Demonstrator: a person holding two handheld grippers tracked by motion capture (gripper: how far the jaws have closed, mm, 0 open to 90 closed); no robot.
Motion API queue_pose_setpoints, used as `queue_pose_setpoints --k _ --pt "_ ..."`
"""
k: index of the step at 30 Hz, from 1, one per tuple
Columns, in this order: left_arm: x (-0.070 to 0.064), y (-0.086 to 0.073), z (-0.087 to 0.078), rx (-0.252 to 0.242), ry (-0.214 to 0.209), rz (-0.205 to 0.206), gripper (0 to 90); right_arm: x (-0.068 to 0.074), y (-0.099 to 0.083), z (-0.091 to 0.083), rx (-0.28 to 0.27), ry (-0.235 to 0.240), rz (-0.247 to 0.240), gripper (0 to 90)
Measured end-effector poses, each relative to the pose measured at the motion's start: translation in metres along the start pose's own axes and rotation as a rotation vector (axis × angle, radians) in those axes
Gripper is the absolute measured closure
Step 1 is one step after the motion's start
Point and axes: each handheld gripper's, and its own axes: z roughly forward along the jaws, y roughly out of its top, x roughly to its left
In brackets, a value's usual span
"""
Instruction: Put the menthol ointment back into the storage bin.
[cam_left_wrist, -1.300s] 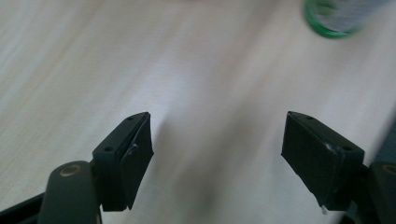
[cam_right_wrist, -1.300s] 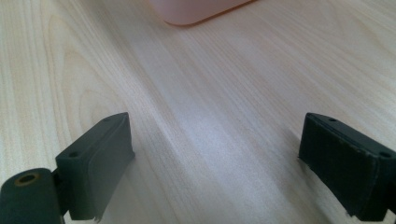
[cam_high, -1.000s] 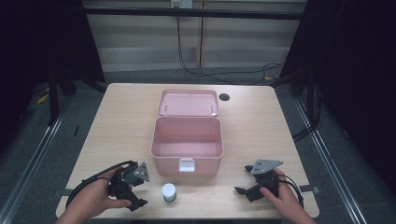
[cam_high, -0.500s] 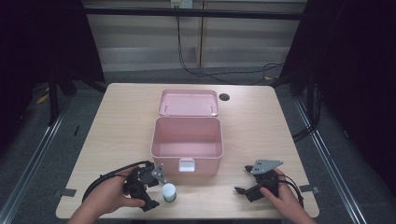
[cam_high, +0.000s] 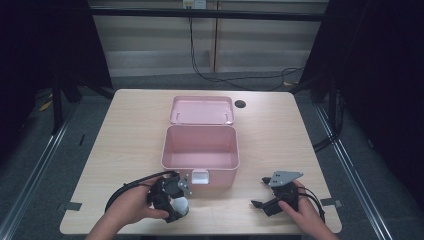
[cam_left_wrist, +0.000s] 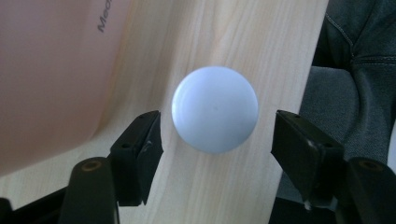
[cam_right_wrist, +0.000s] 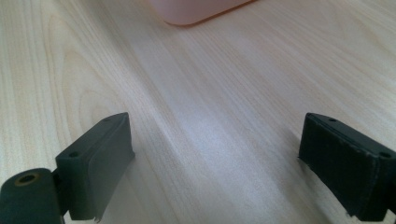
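Pale wood grain covers the surface (cam_high: 130, 130), which is smooth and rectangular with rounded corners and a small dark round hole (cam_high: 240, 104) near its far edge. At its middle a pink plastic box (cam_high: 200, 153) with rounded corners is seen, its lid (cam_high: 201, 110) thrown back flat behind it and a white latch (cam_high: 199, 176) on the near wall. Printed letters are partly visible on the box wall in the left tool's view. Just in front of the box, near the front edge of the surface, a small jar with a smooth, round, pale blue-white cap (cam_left_wrist: 215, 109) is stood upright. The left tool (cam_left_wrist: 217, 140) is held over it with its matte black jaws spread to either side of the cap; a gap is seen on each side, so nothing is pinched. The right tool (cam_high: 270, 197) is rested on the surface near the front right corner, well apart from the box, its jaws spread wide over bare wood. Open room is left along both flanks of the box and behind the lid.
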Motion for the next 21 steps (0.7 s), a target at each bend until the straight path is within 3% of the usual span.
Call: queue_pose_setpoints --k 3,13,21 --pt "-0.001 0.003 0.001 -0.006 -0.007 -0.011 37.1 0.0 0.0 0.0 0.0 0.0 0.0 9.2" --pt "-0.001 0.01 0.001 -0.01 0.01 0.008 46.4 0.0 0.0 0.0 0.0 0.0 0.001 9.2" --pt "-0.001 0.012 0.002 0.013 0.014 0.014 50.1 0.0 0.0 0.0 0.0 0.0 0.0 9.2"
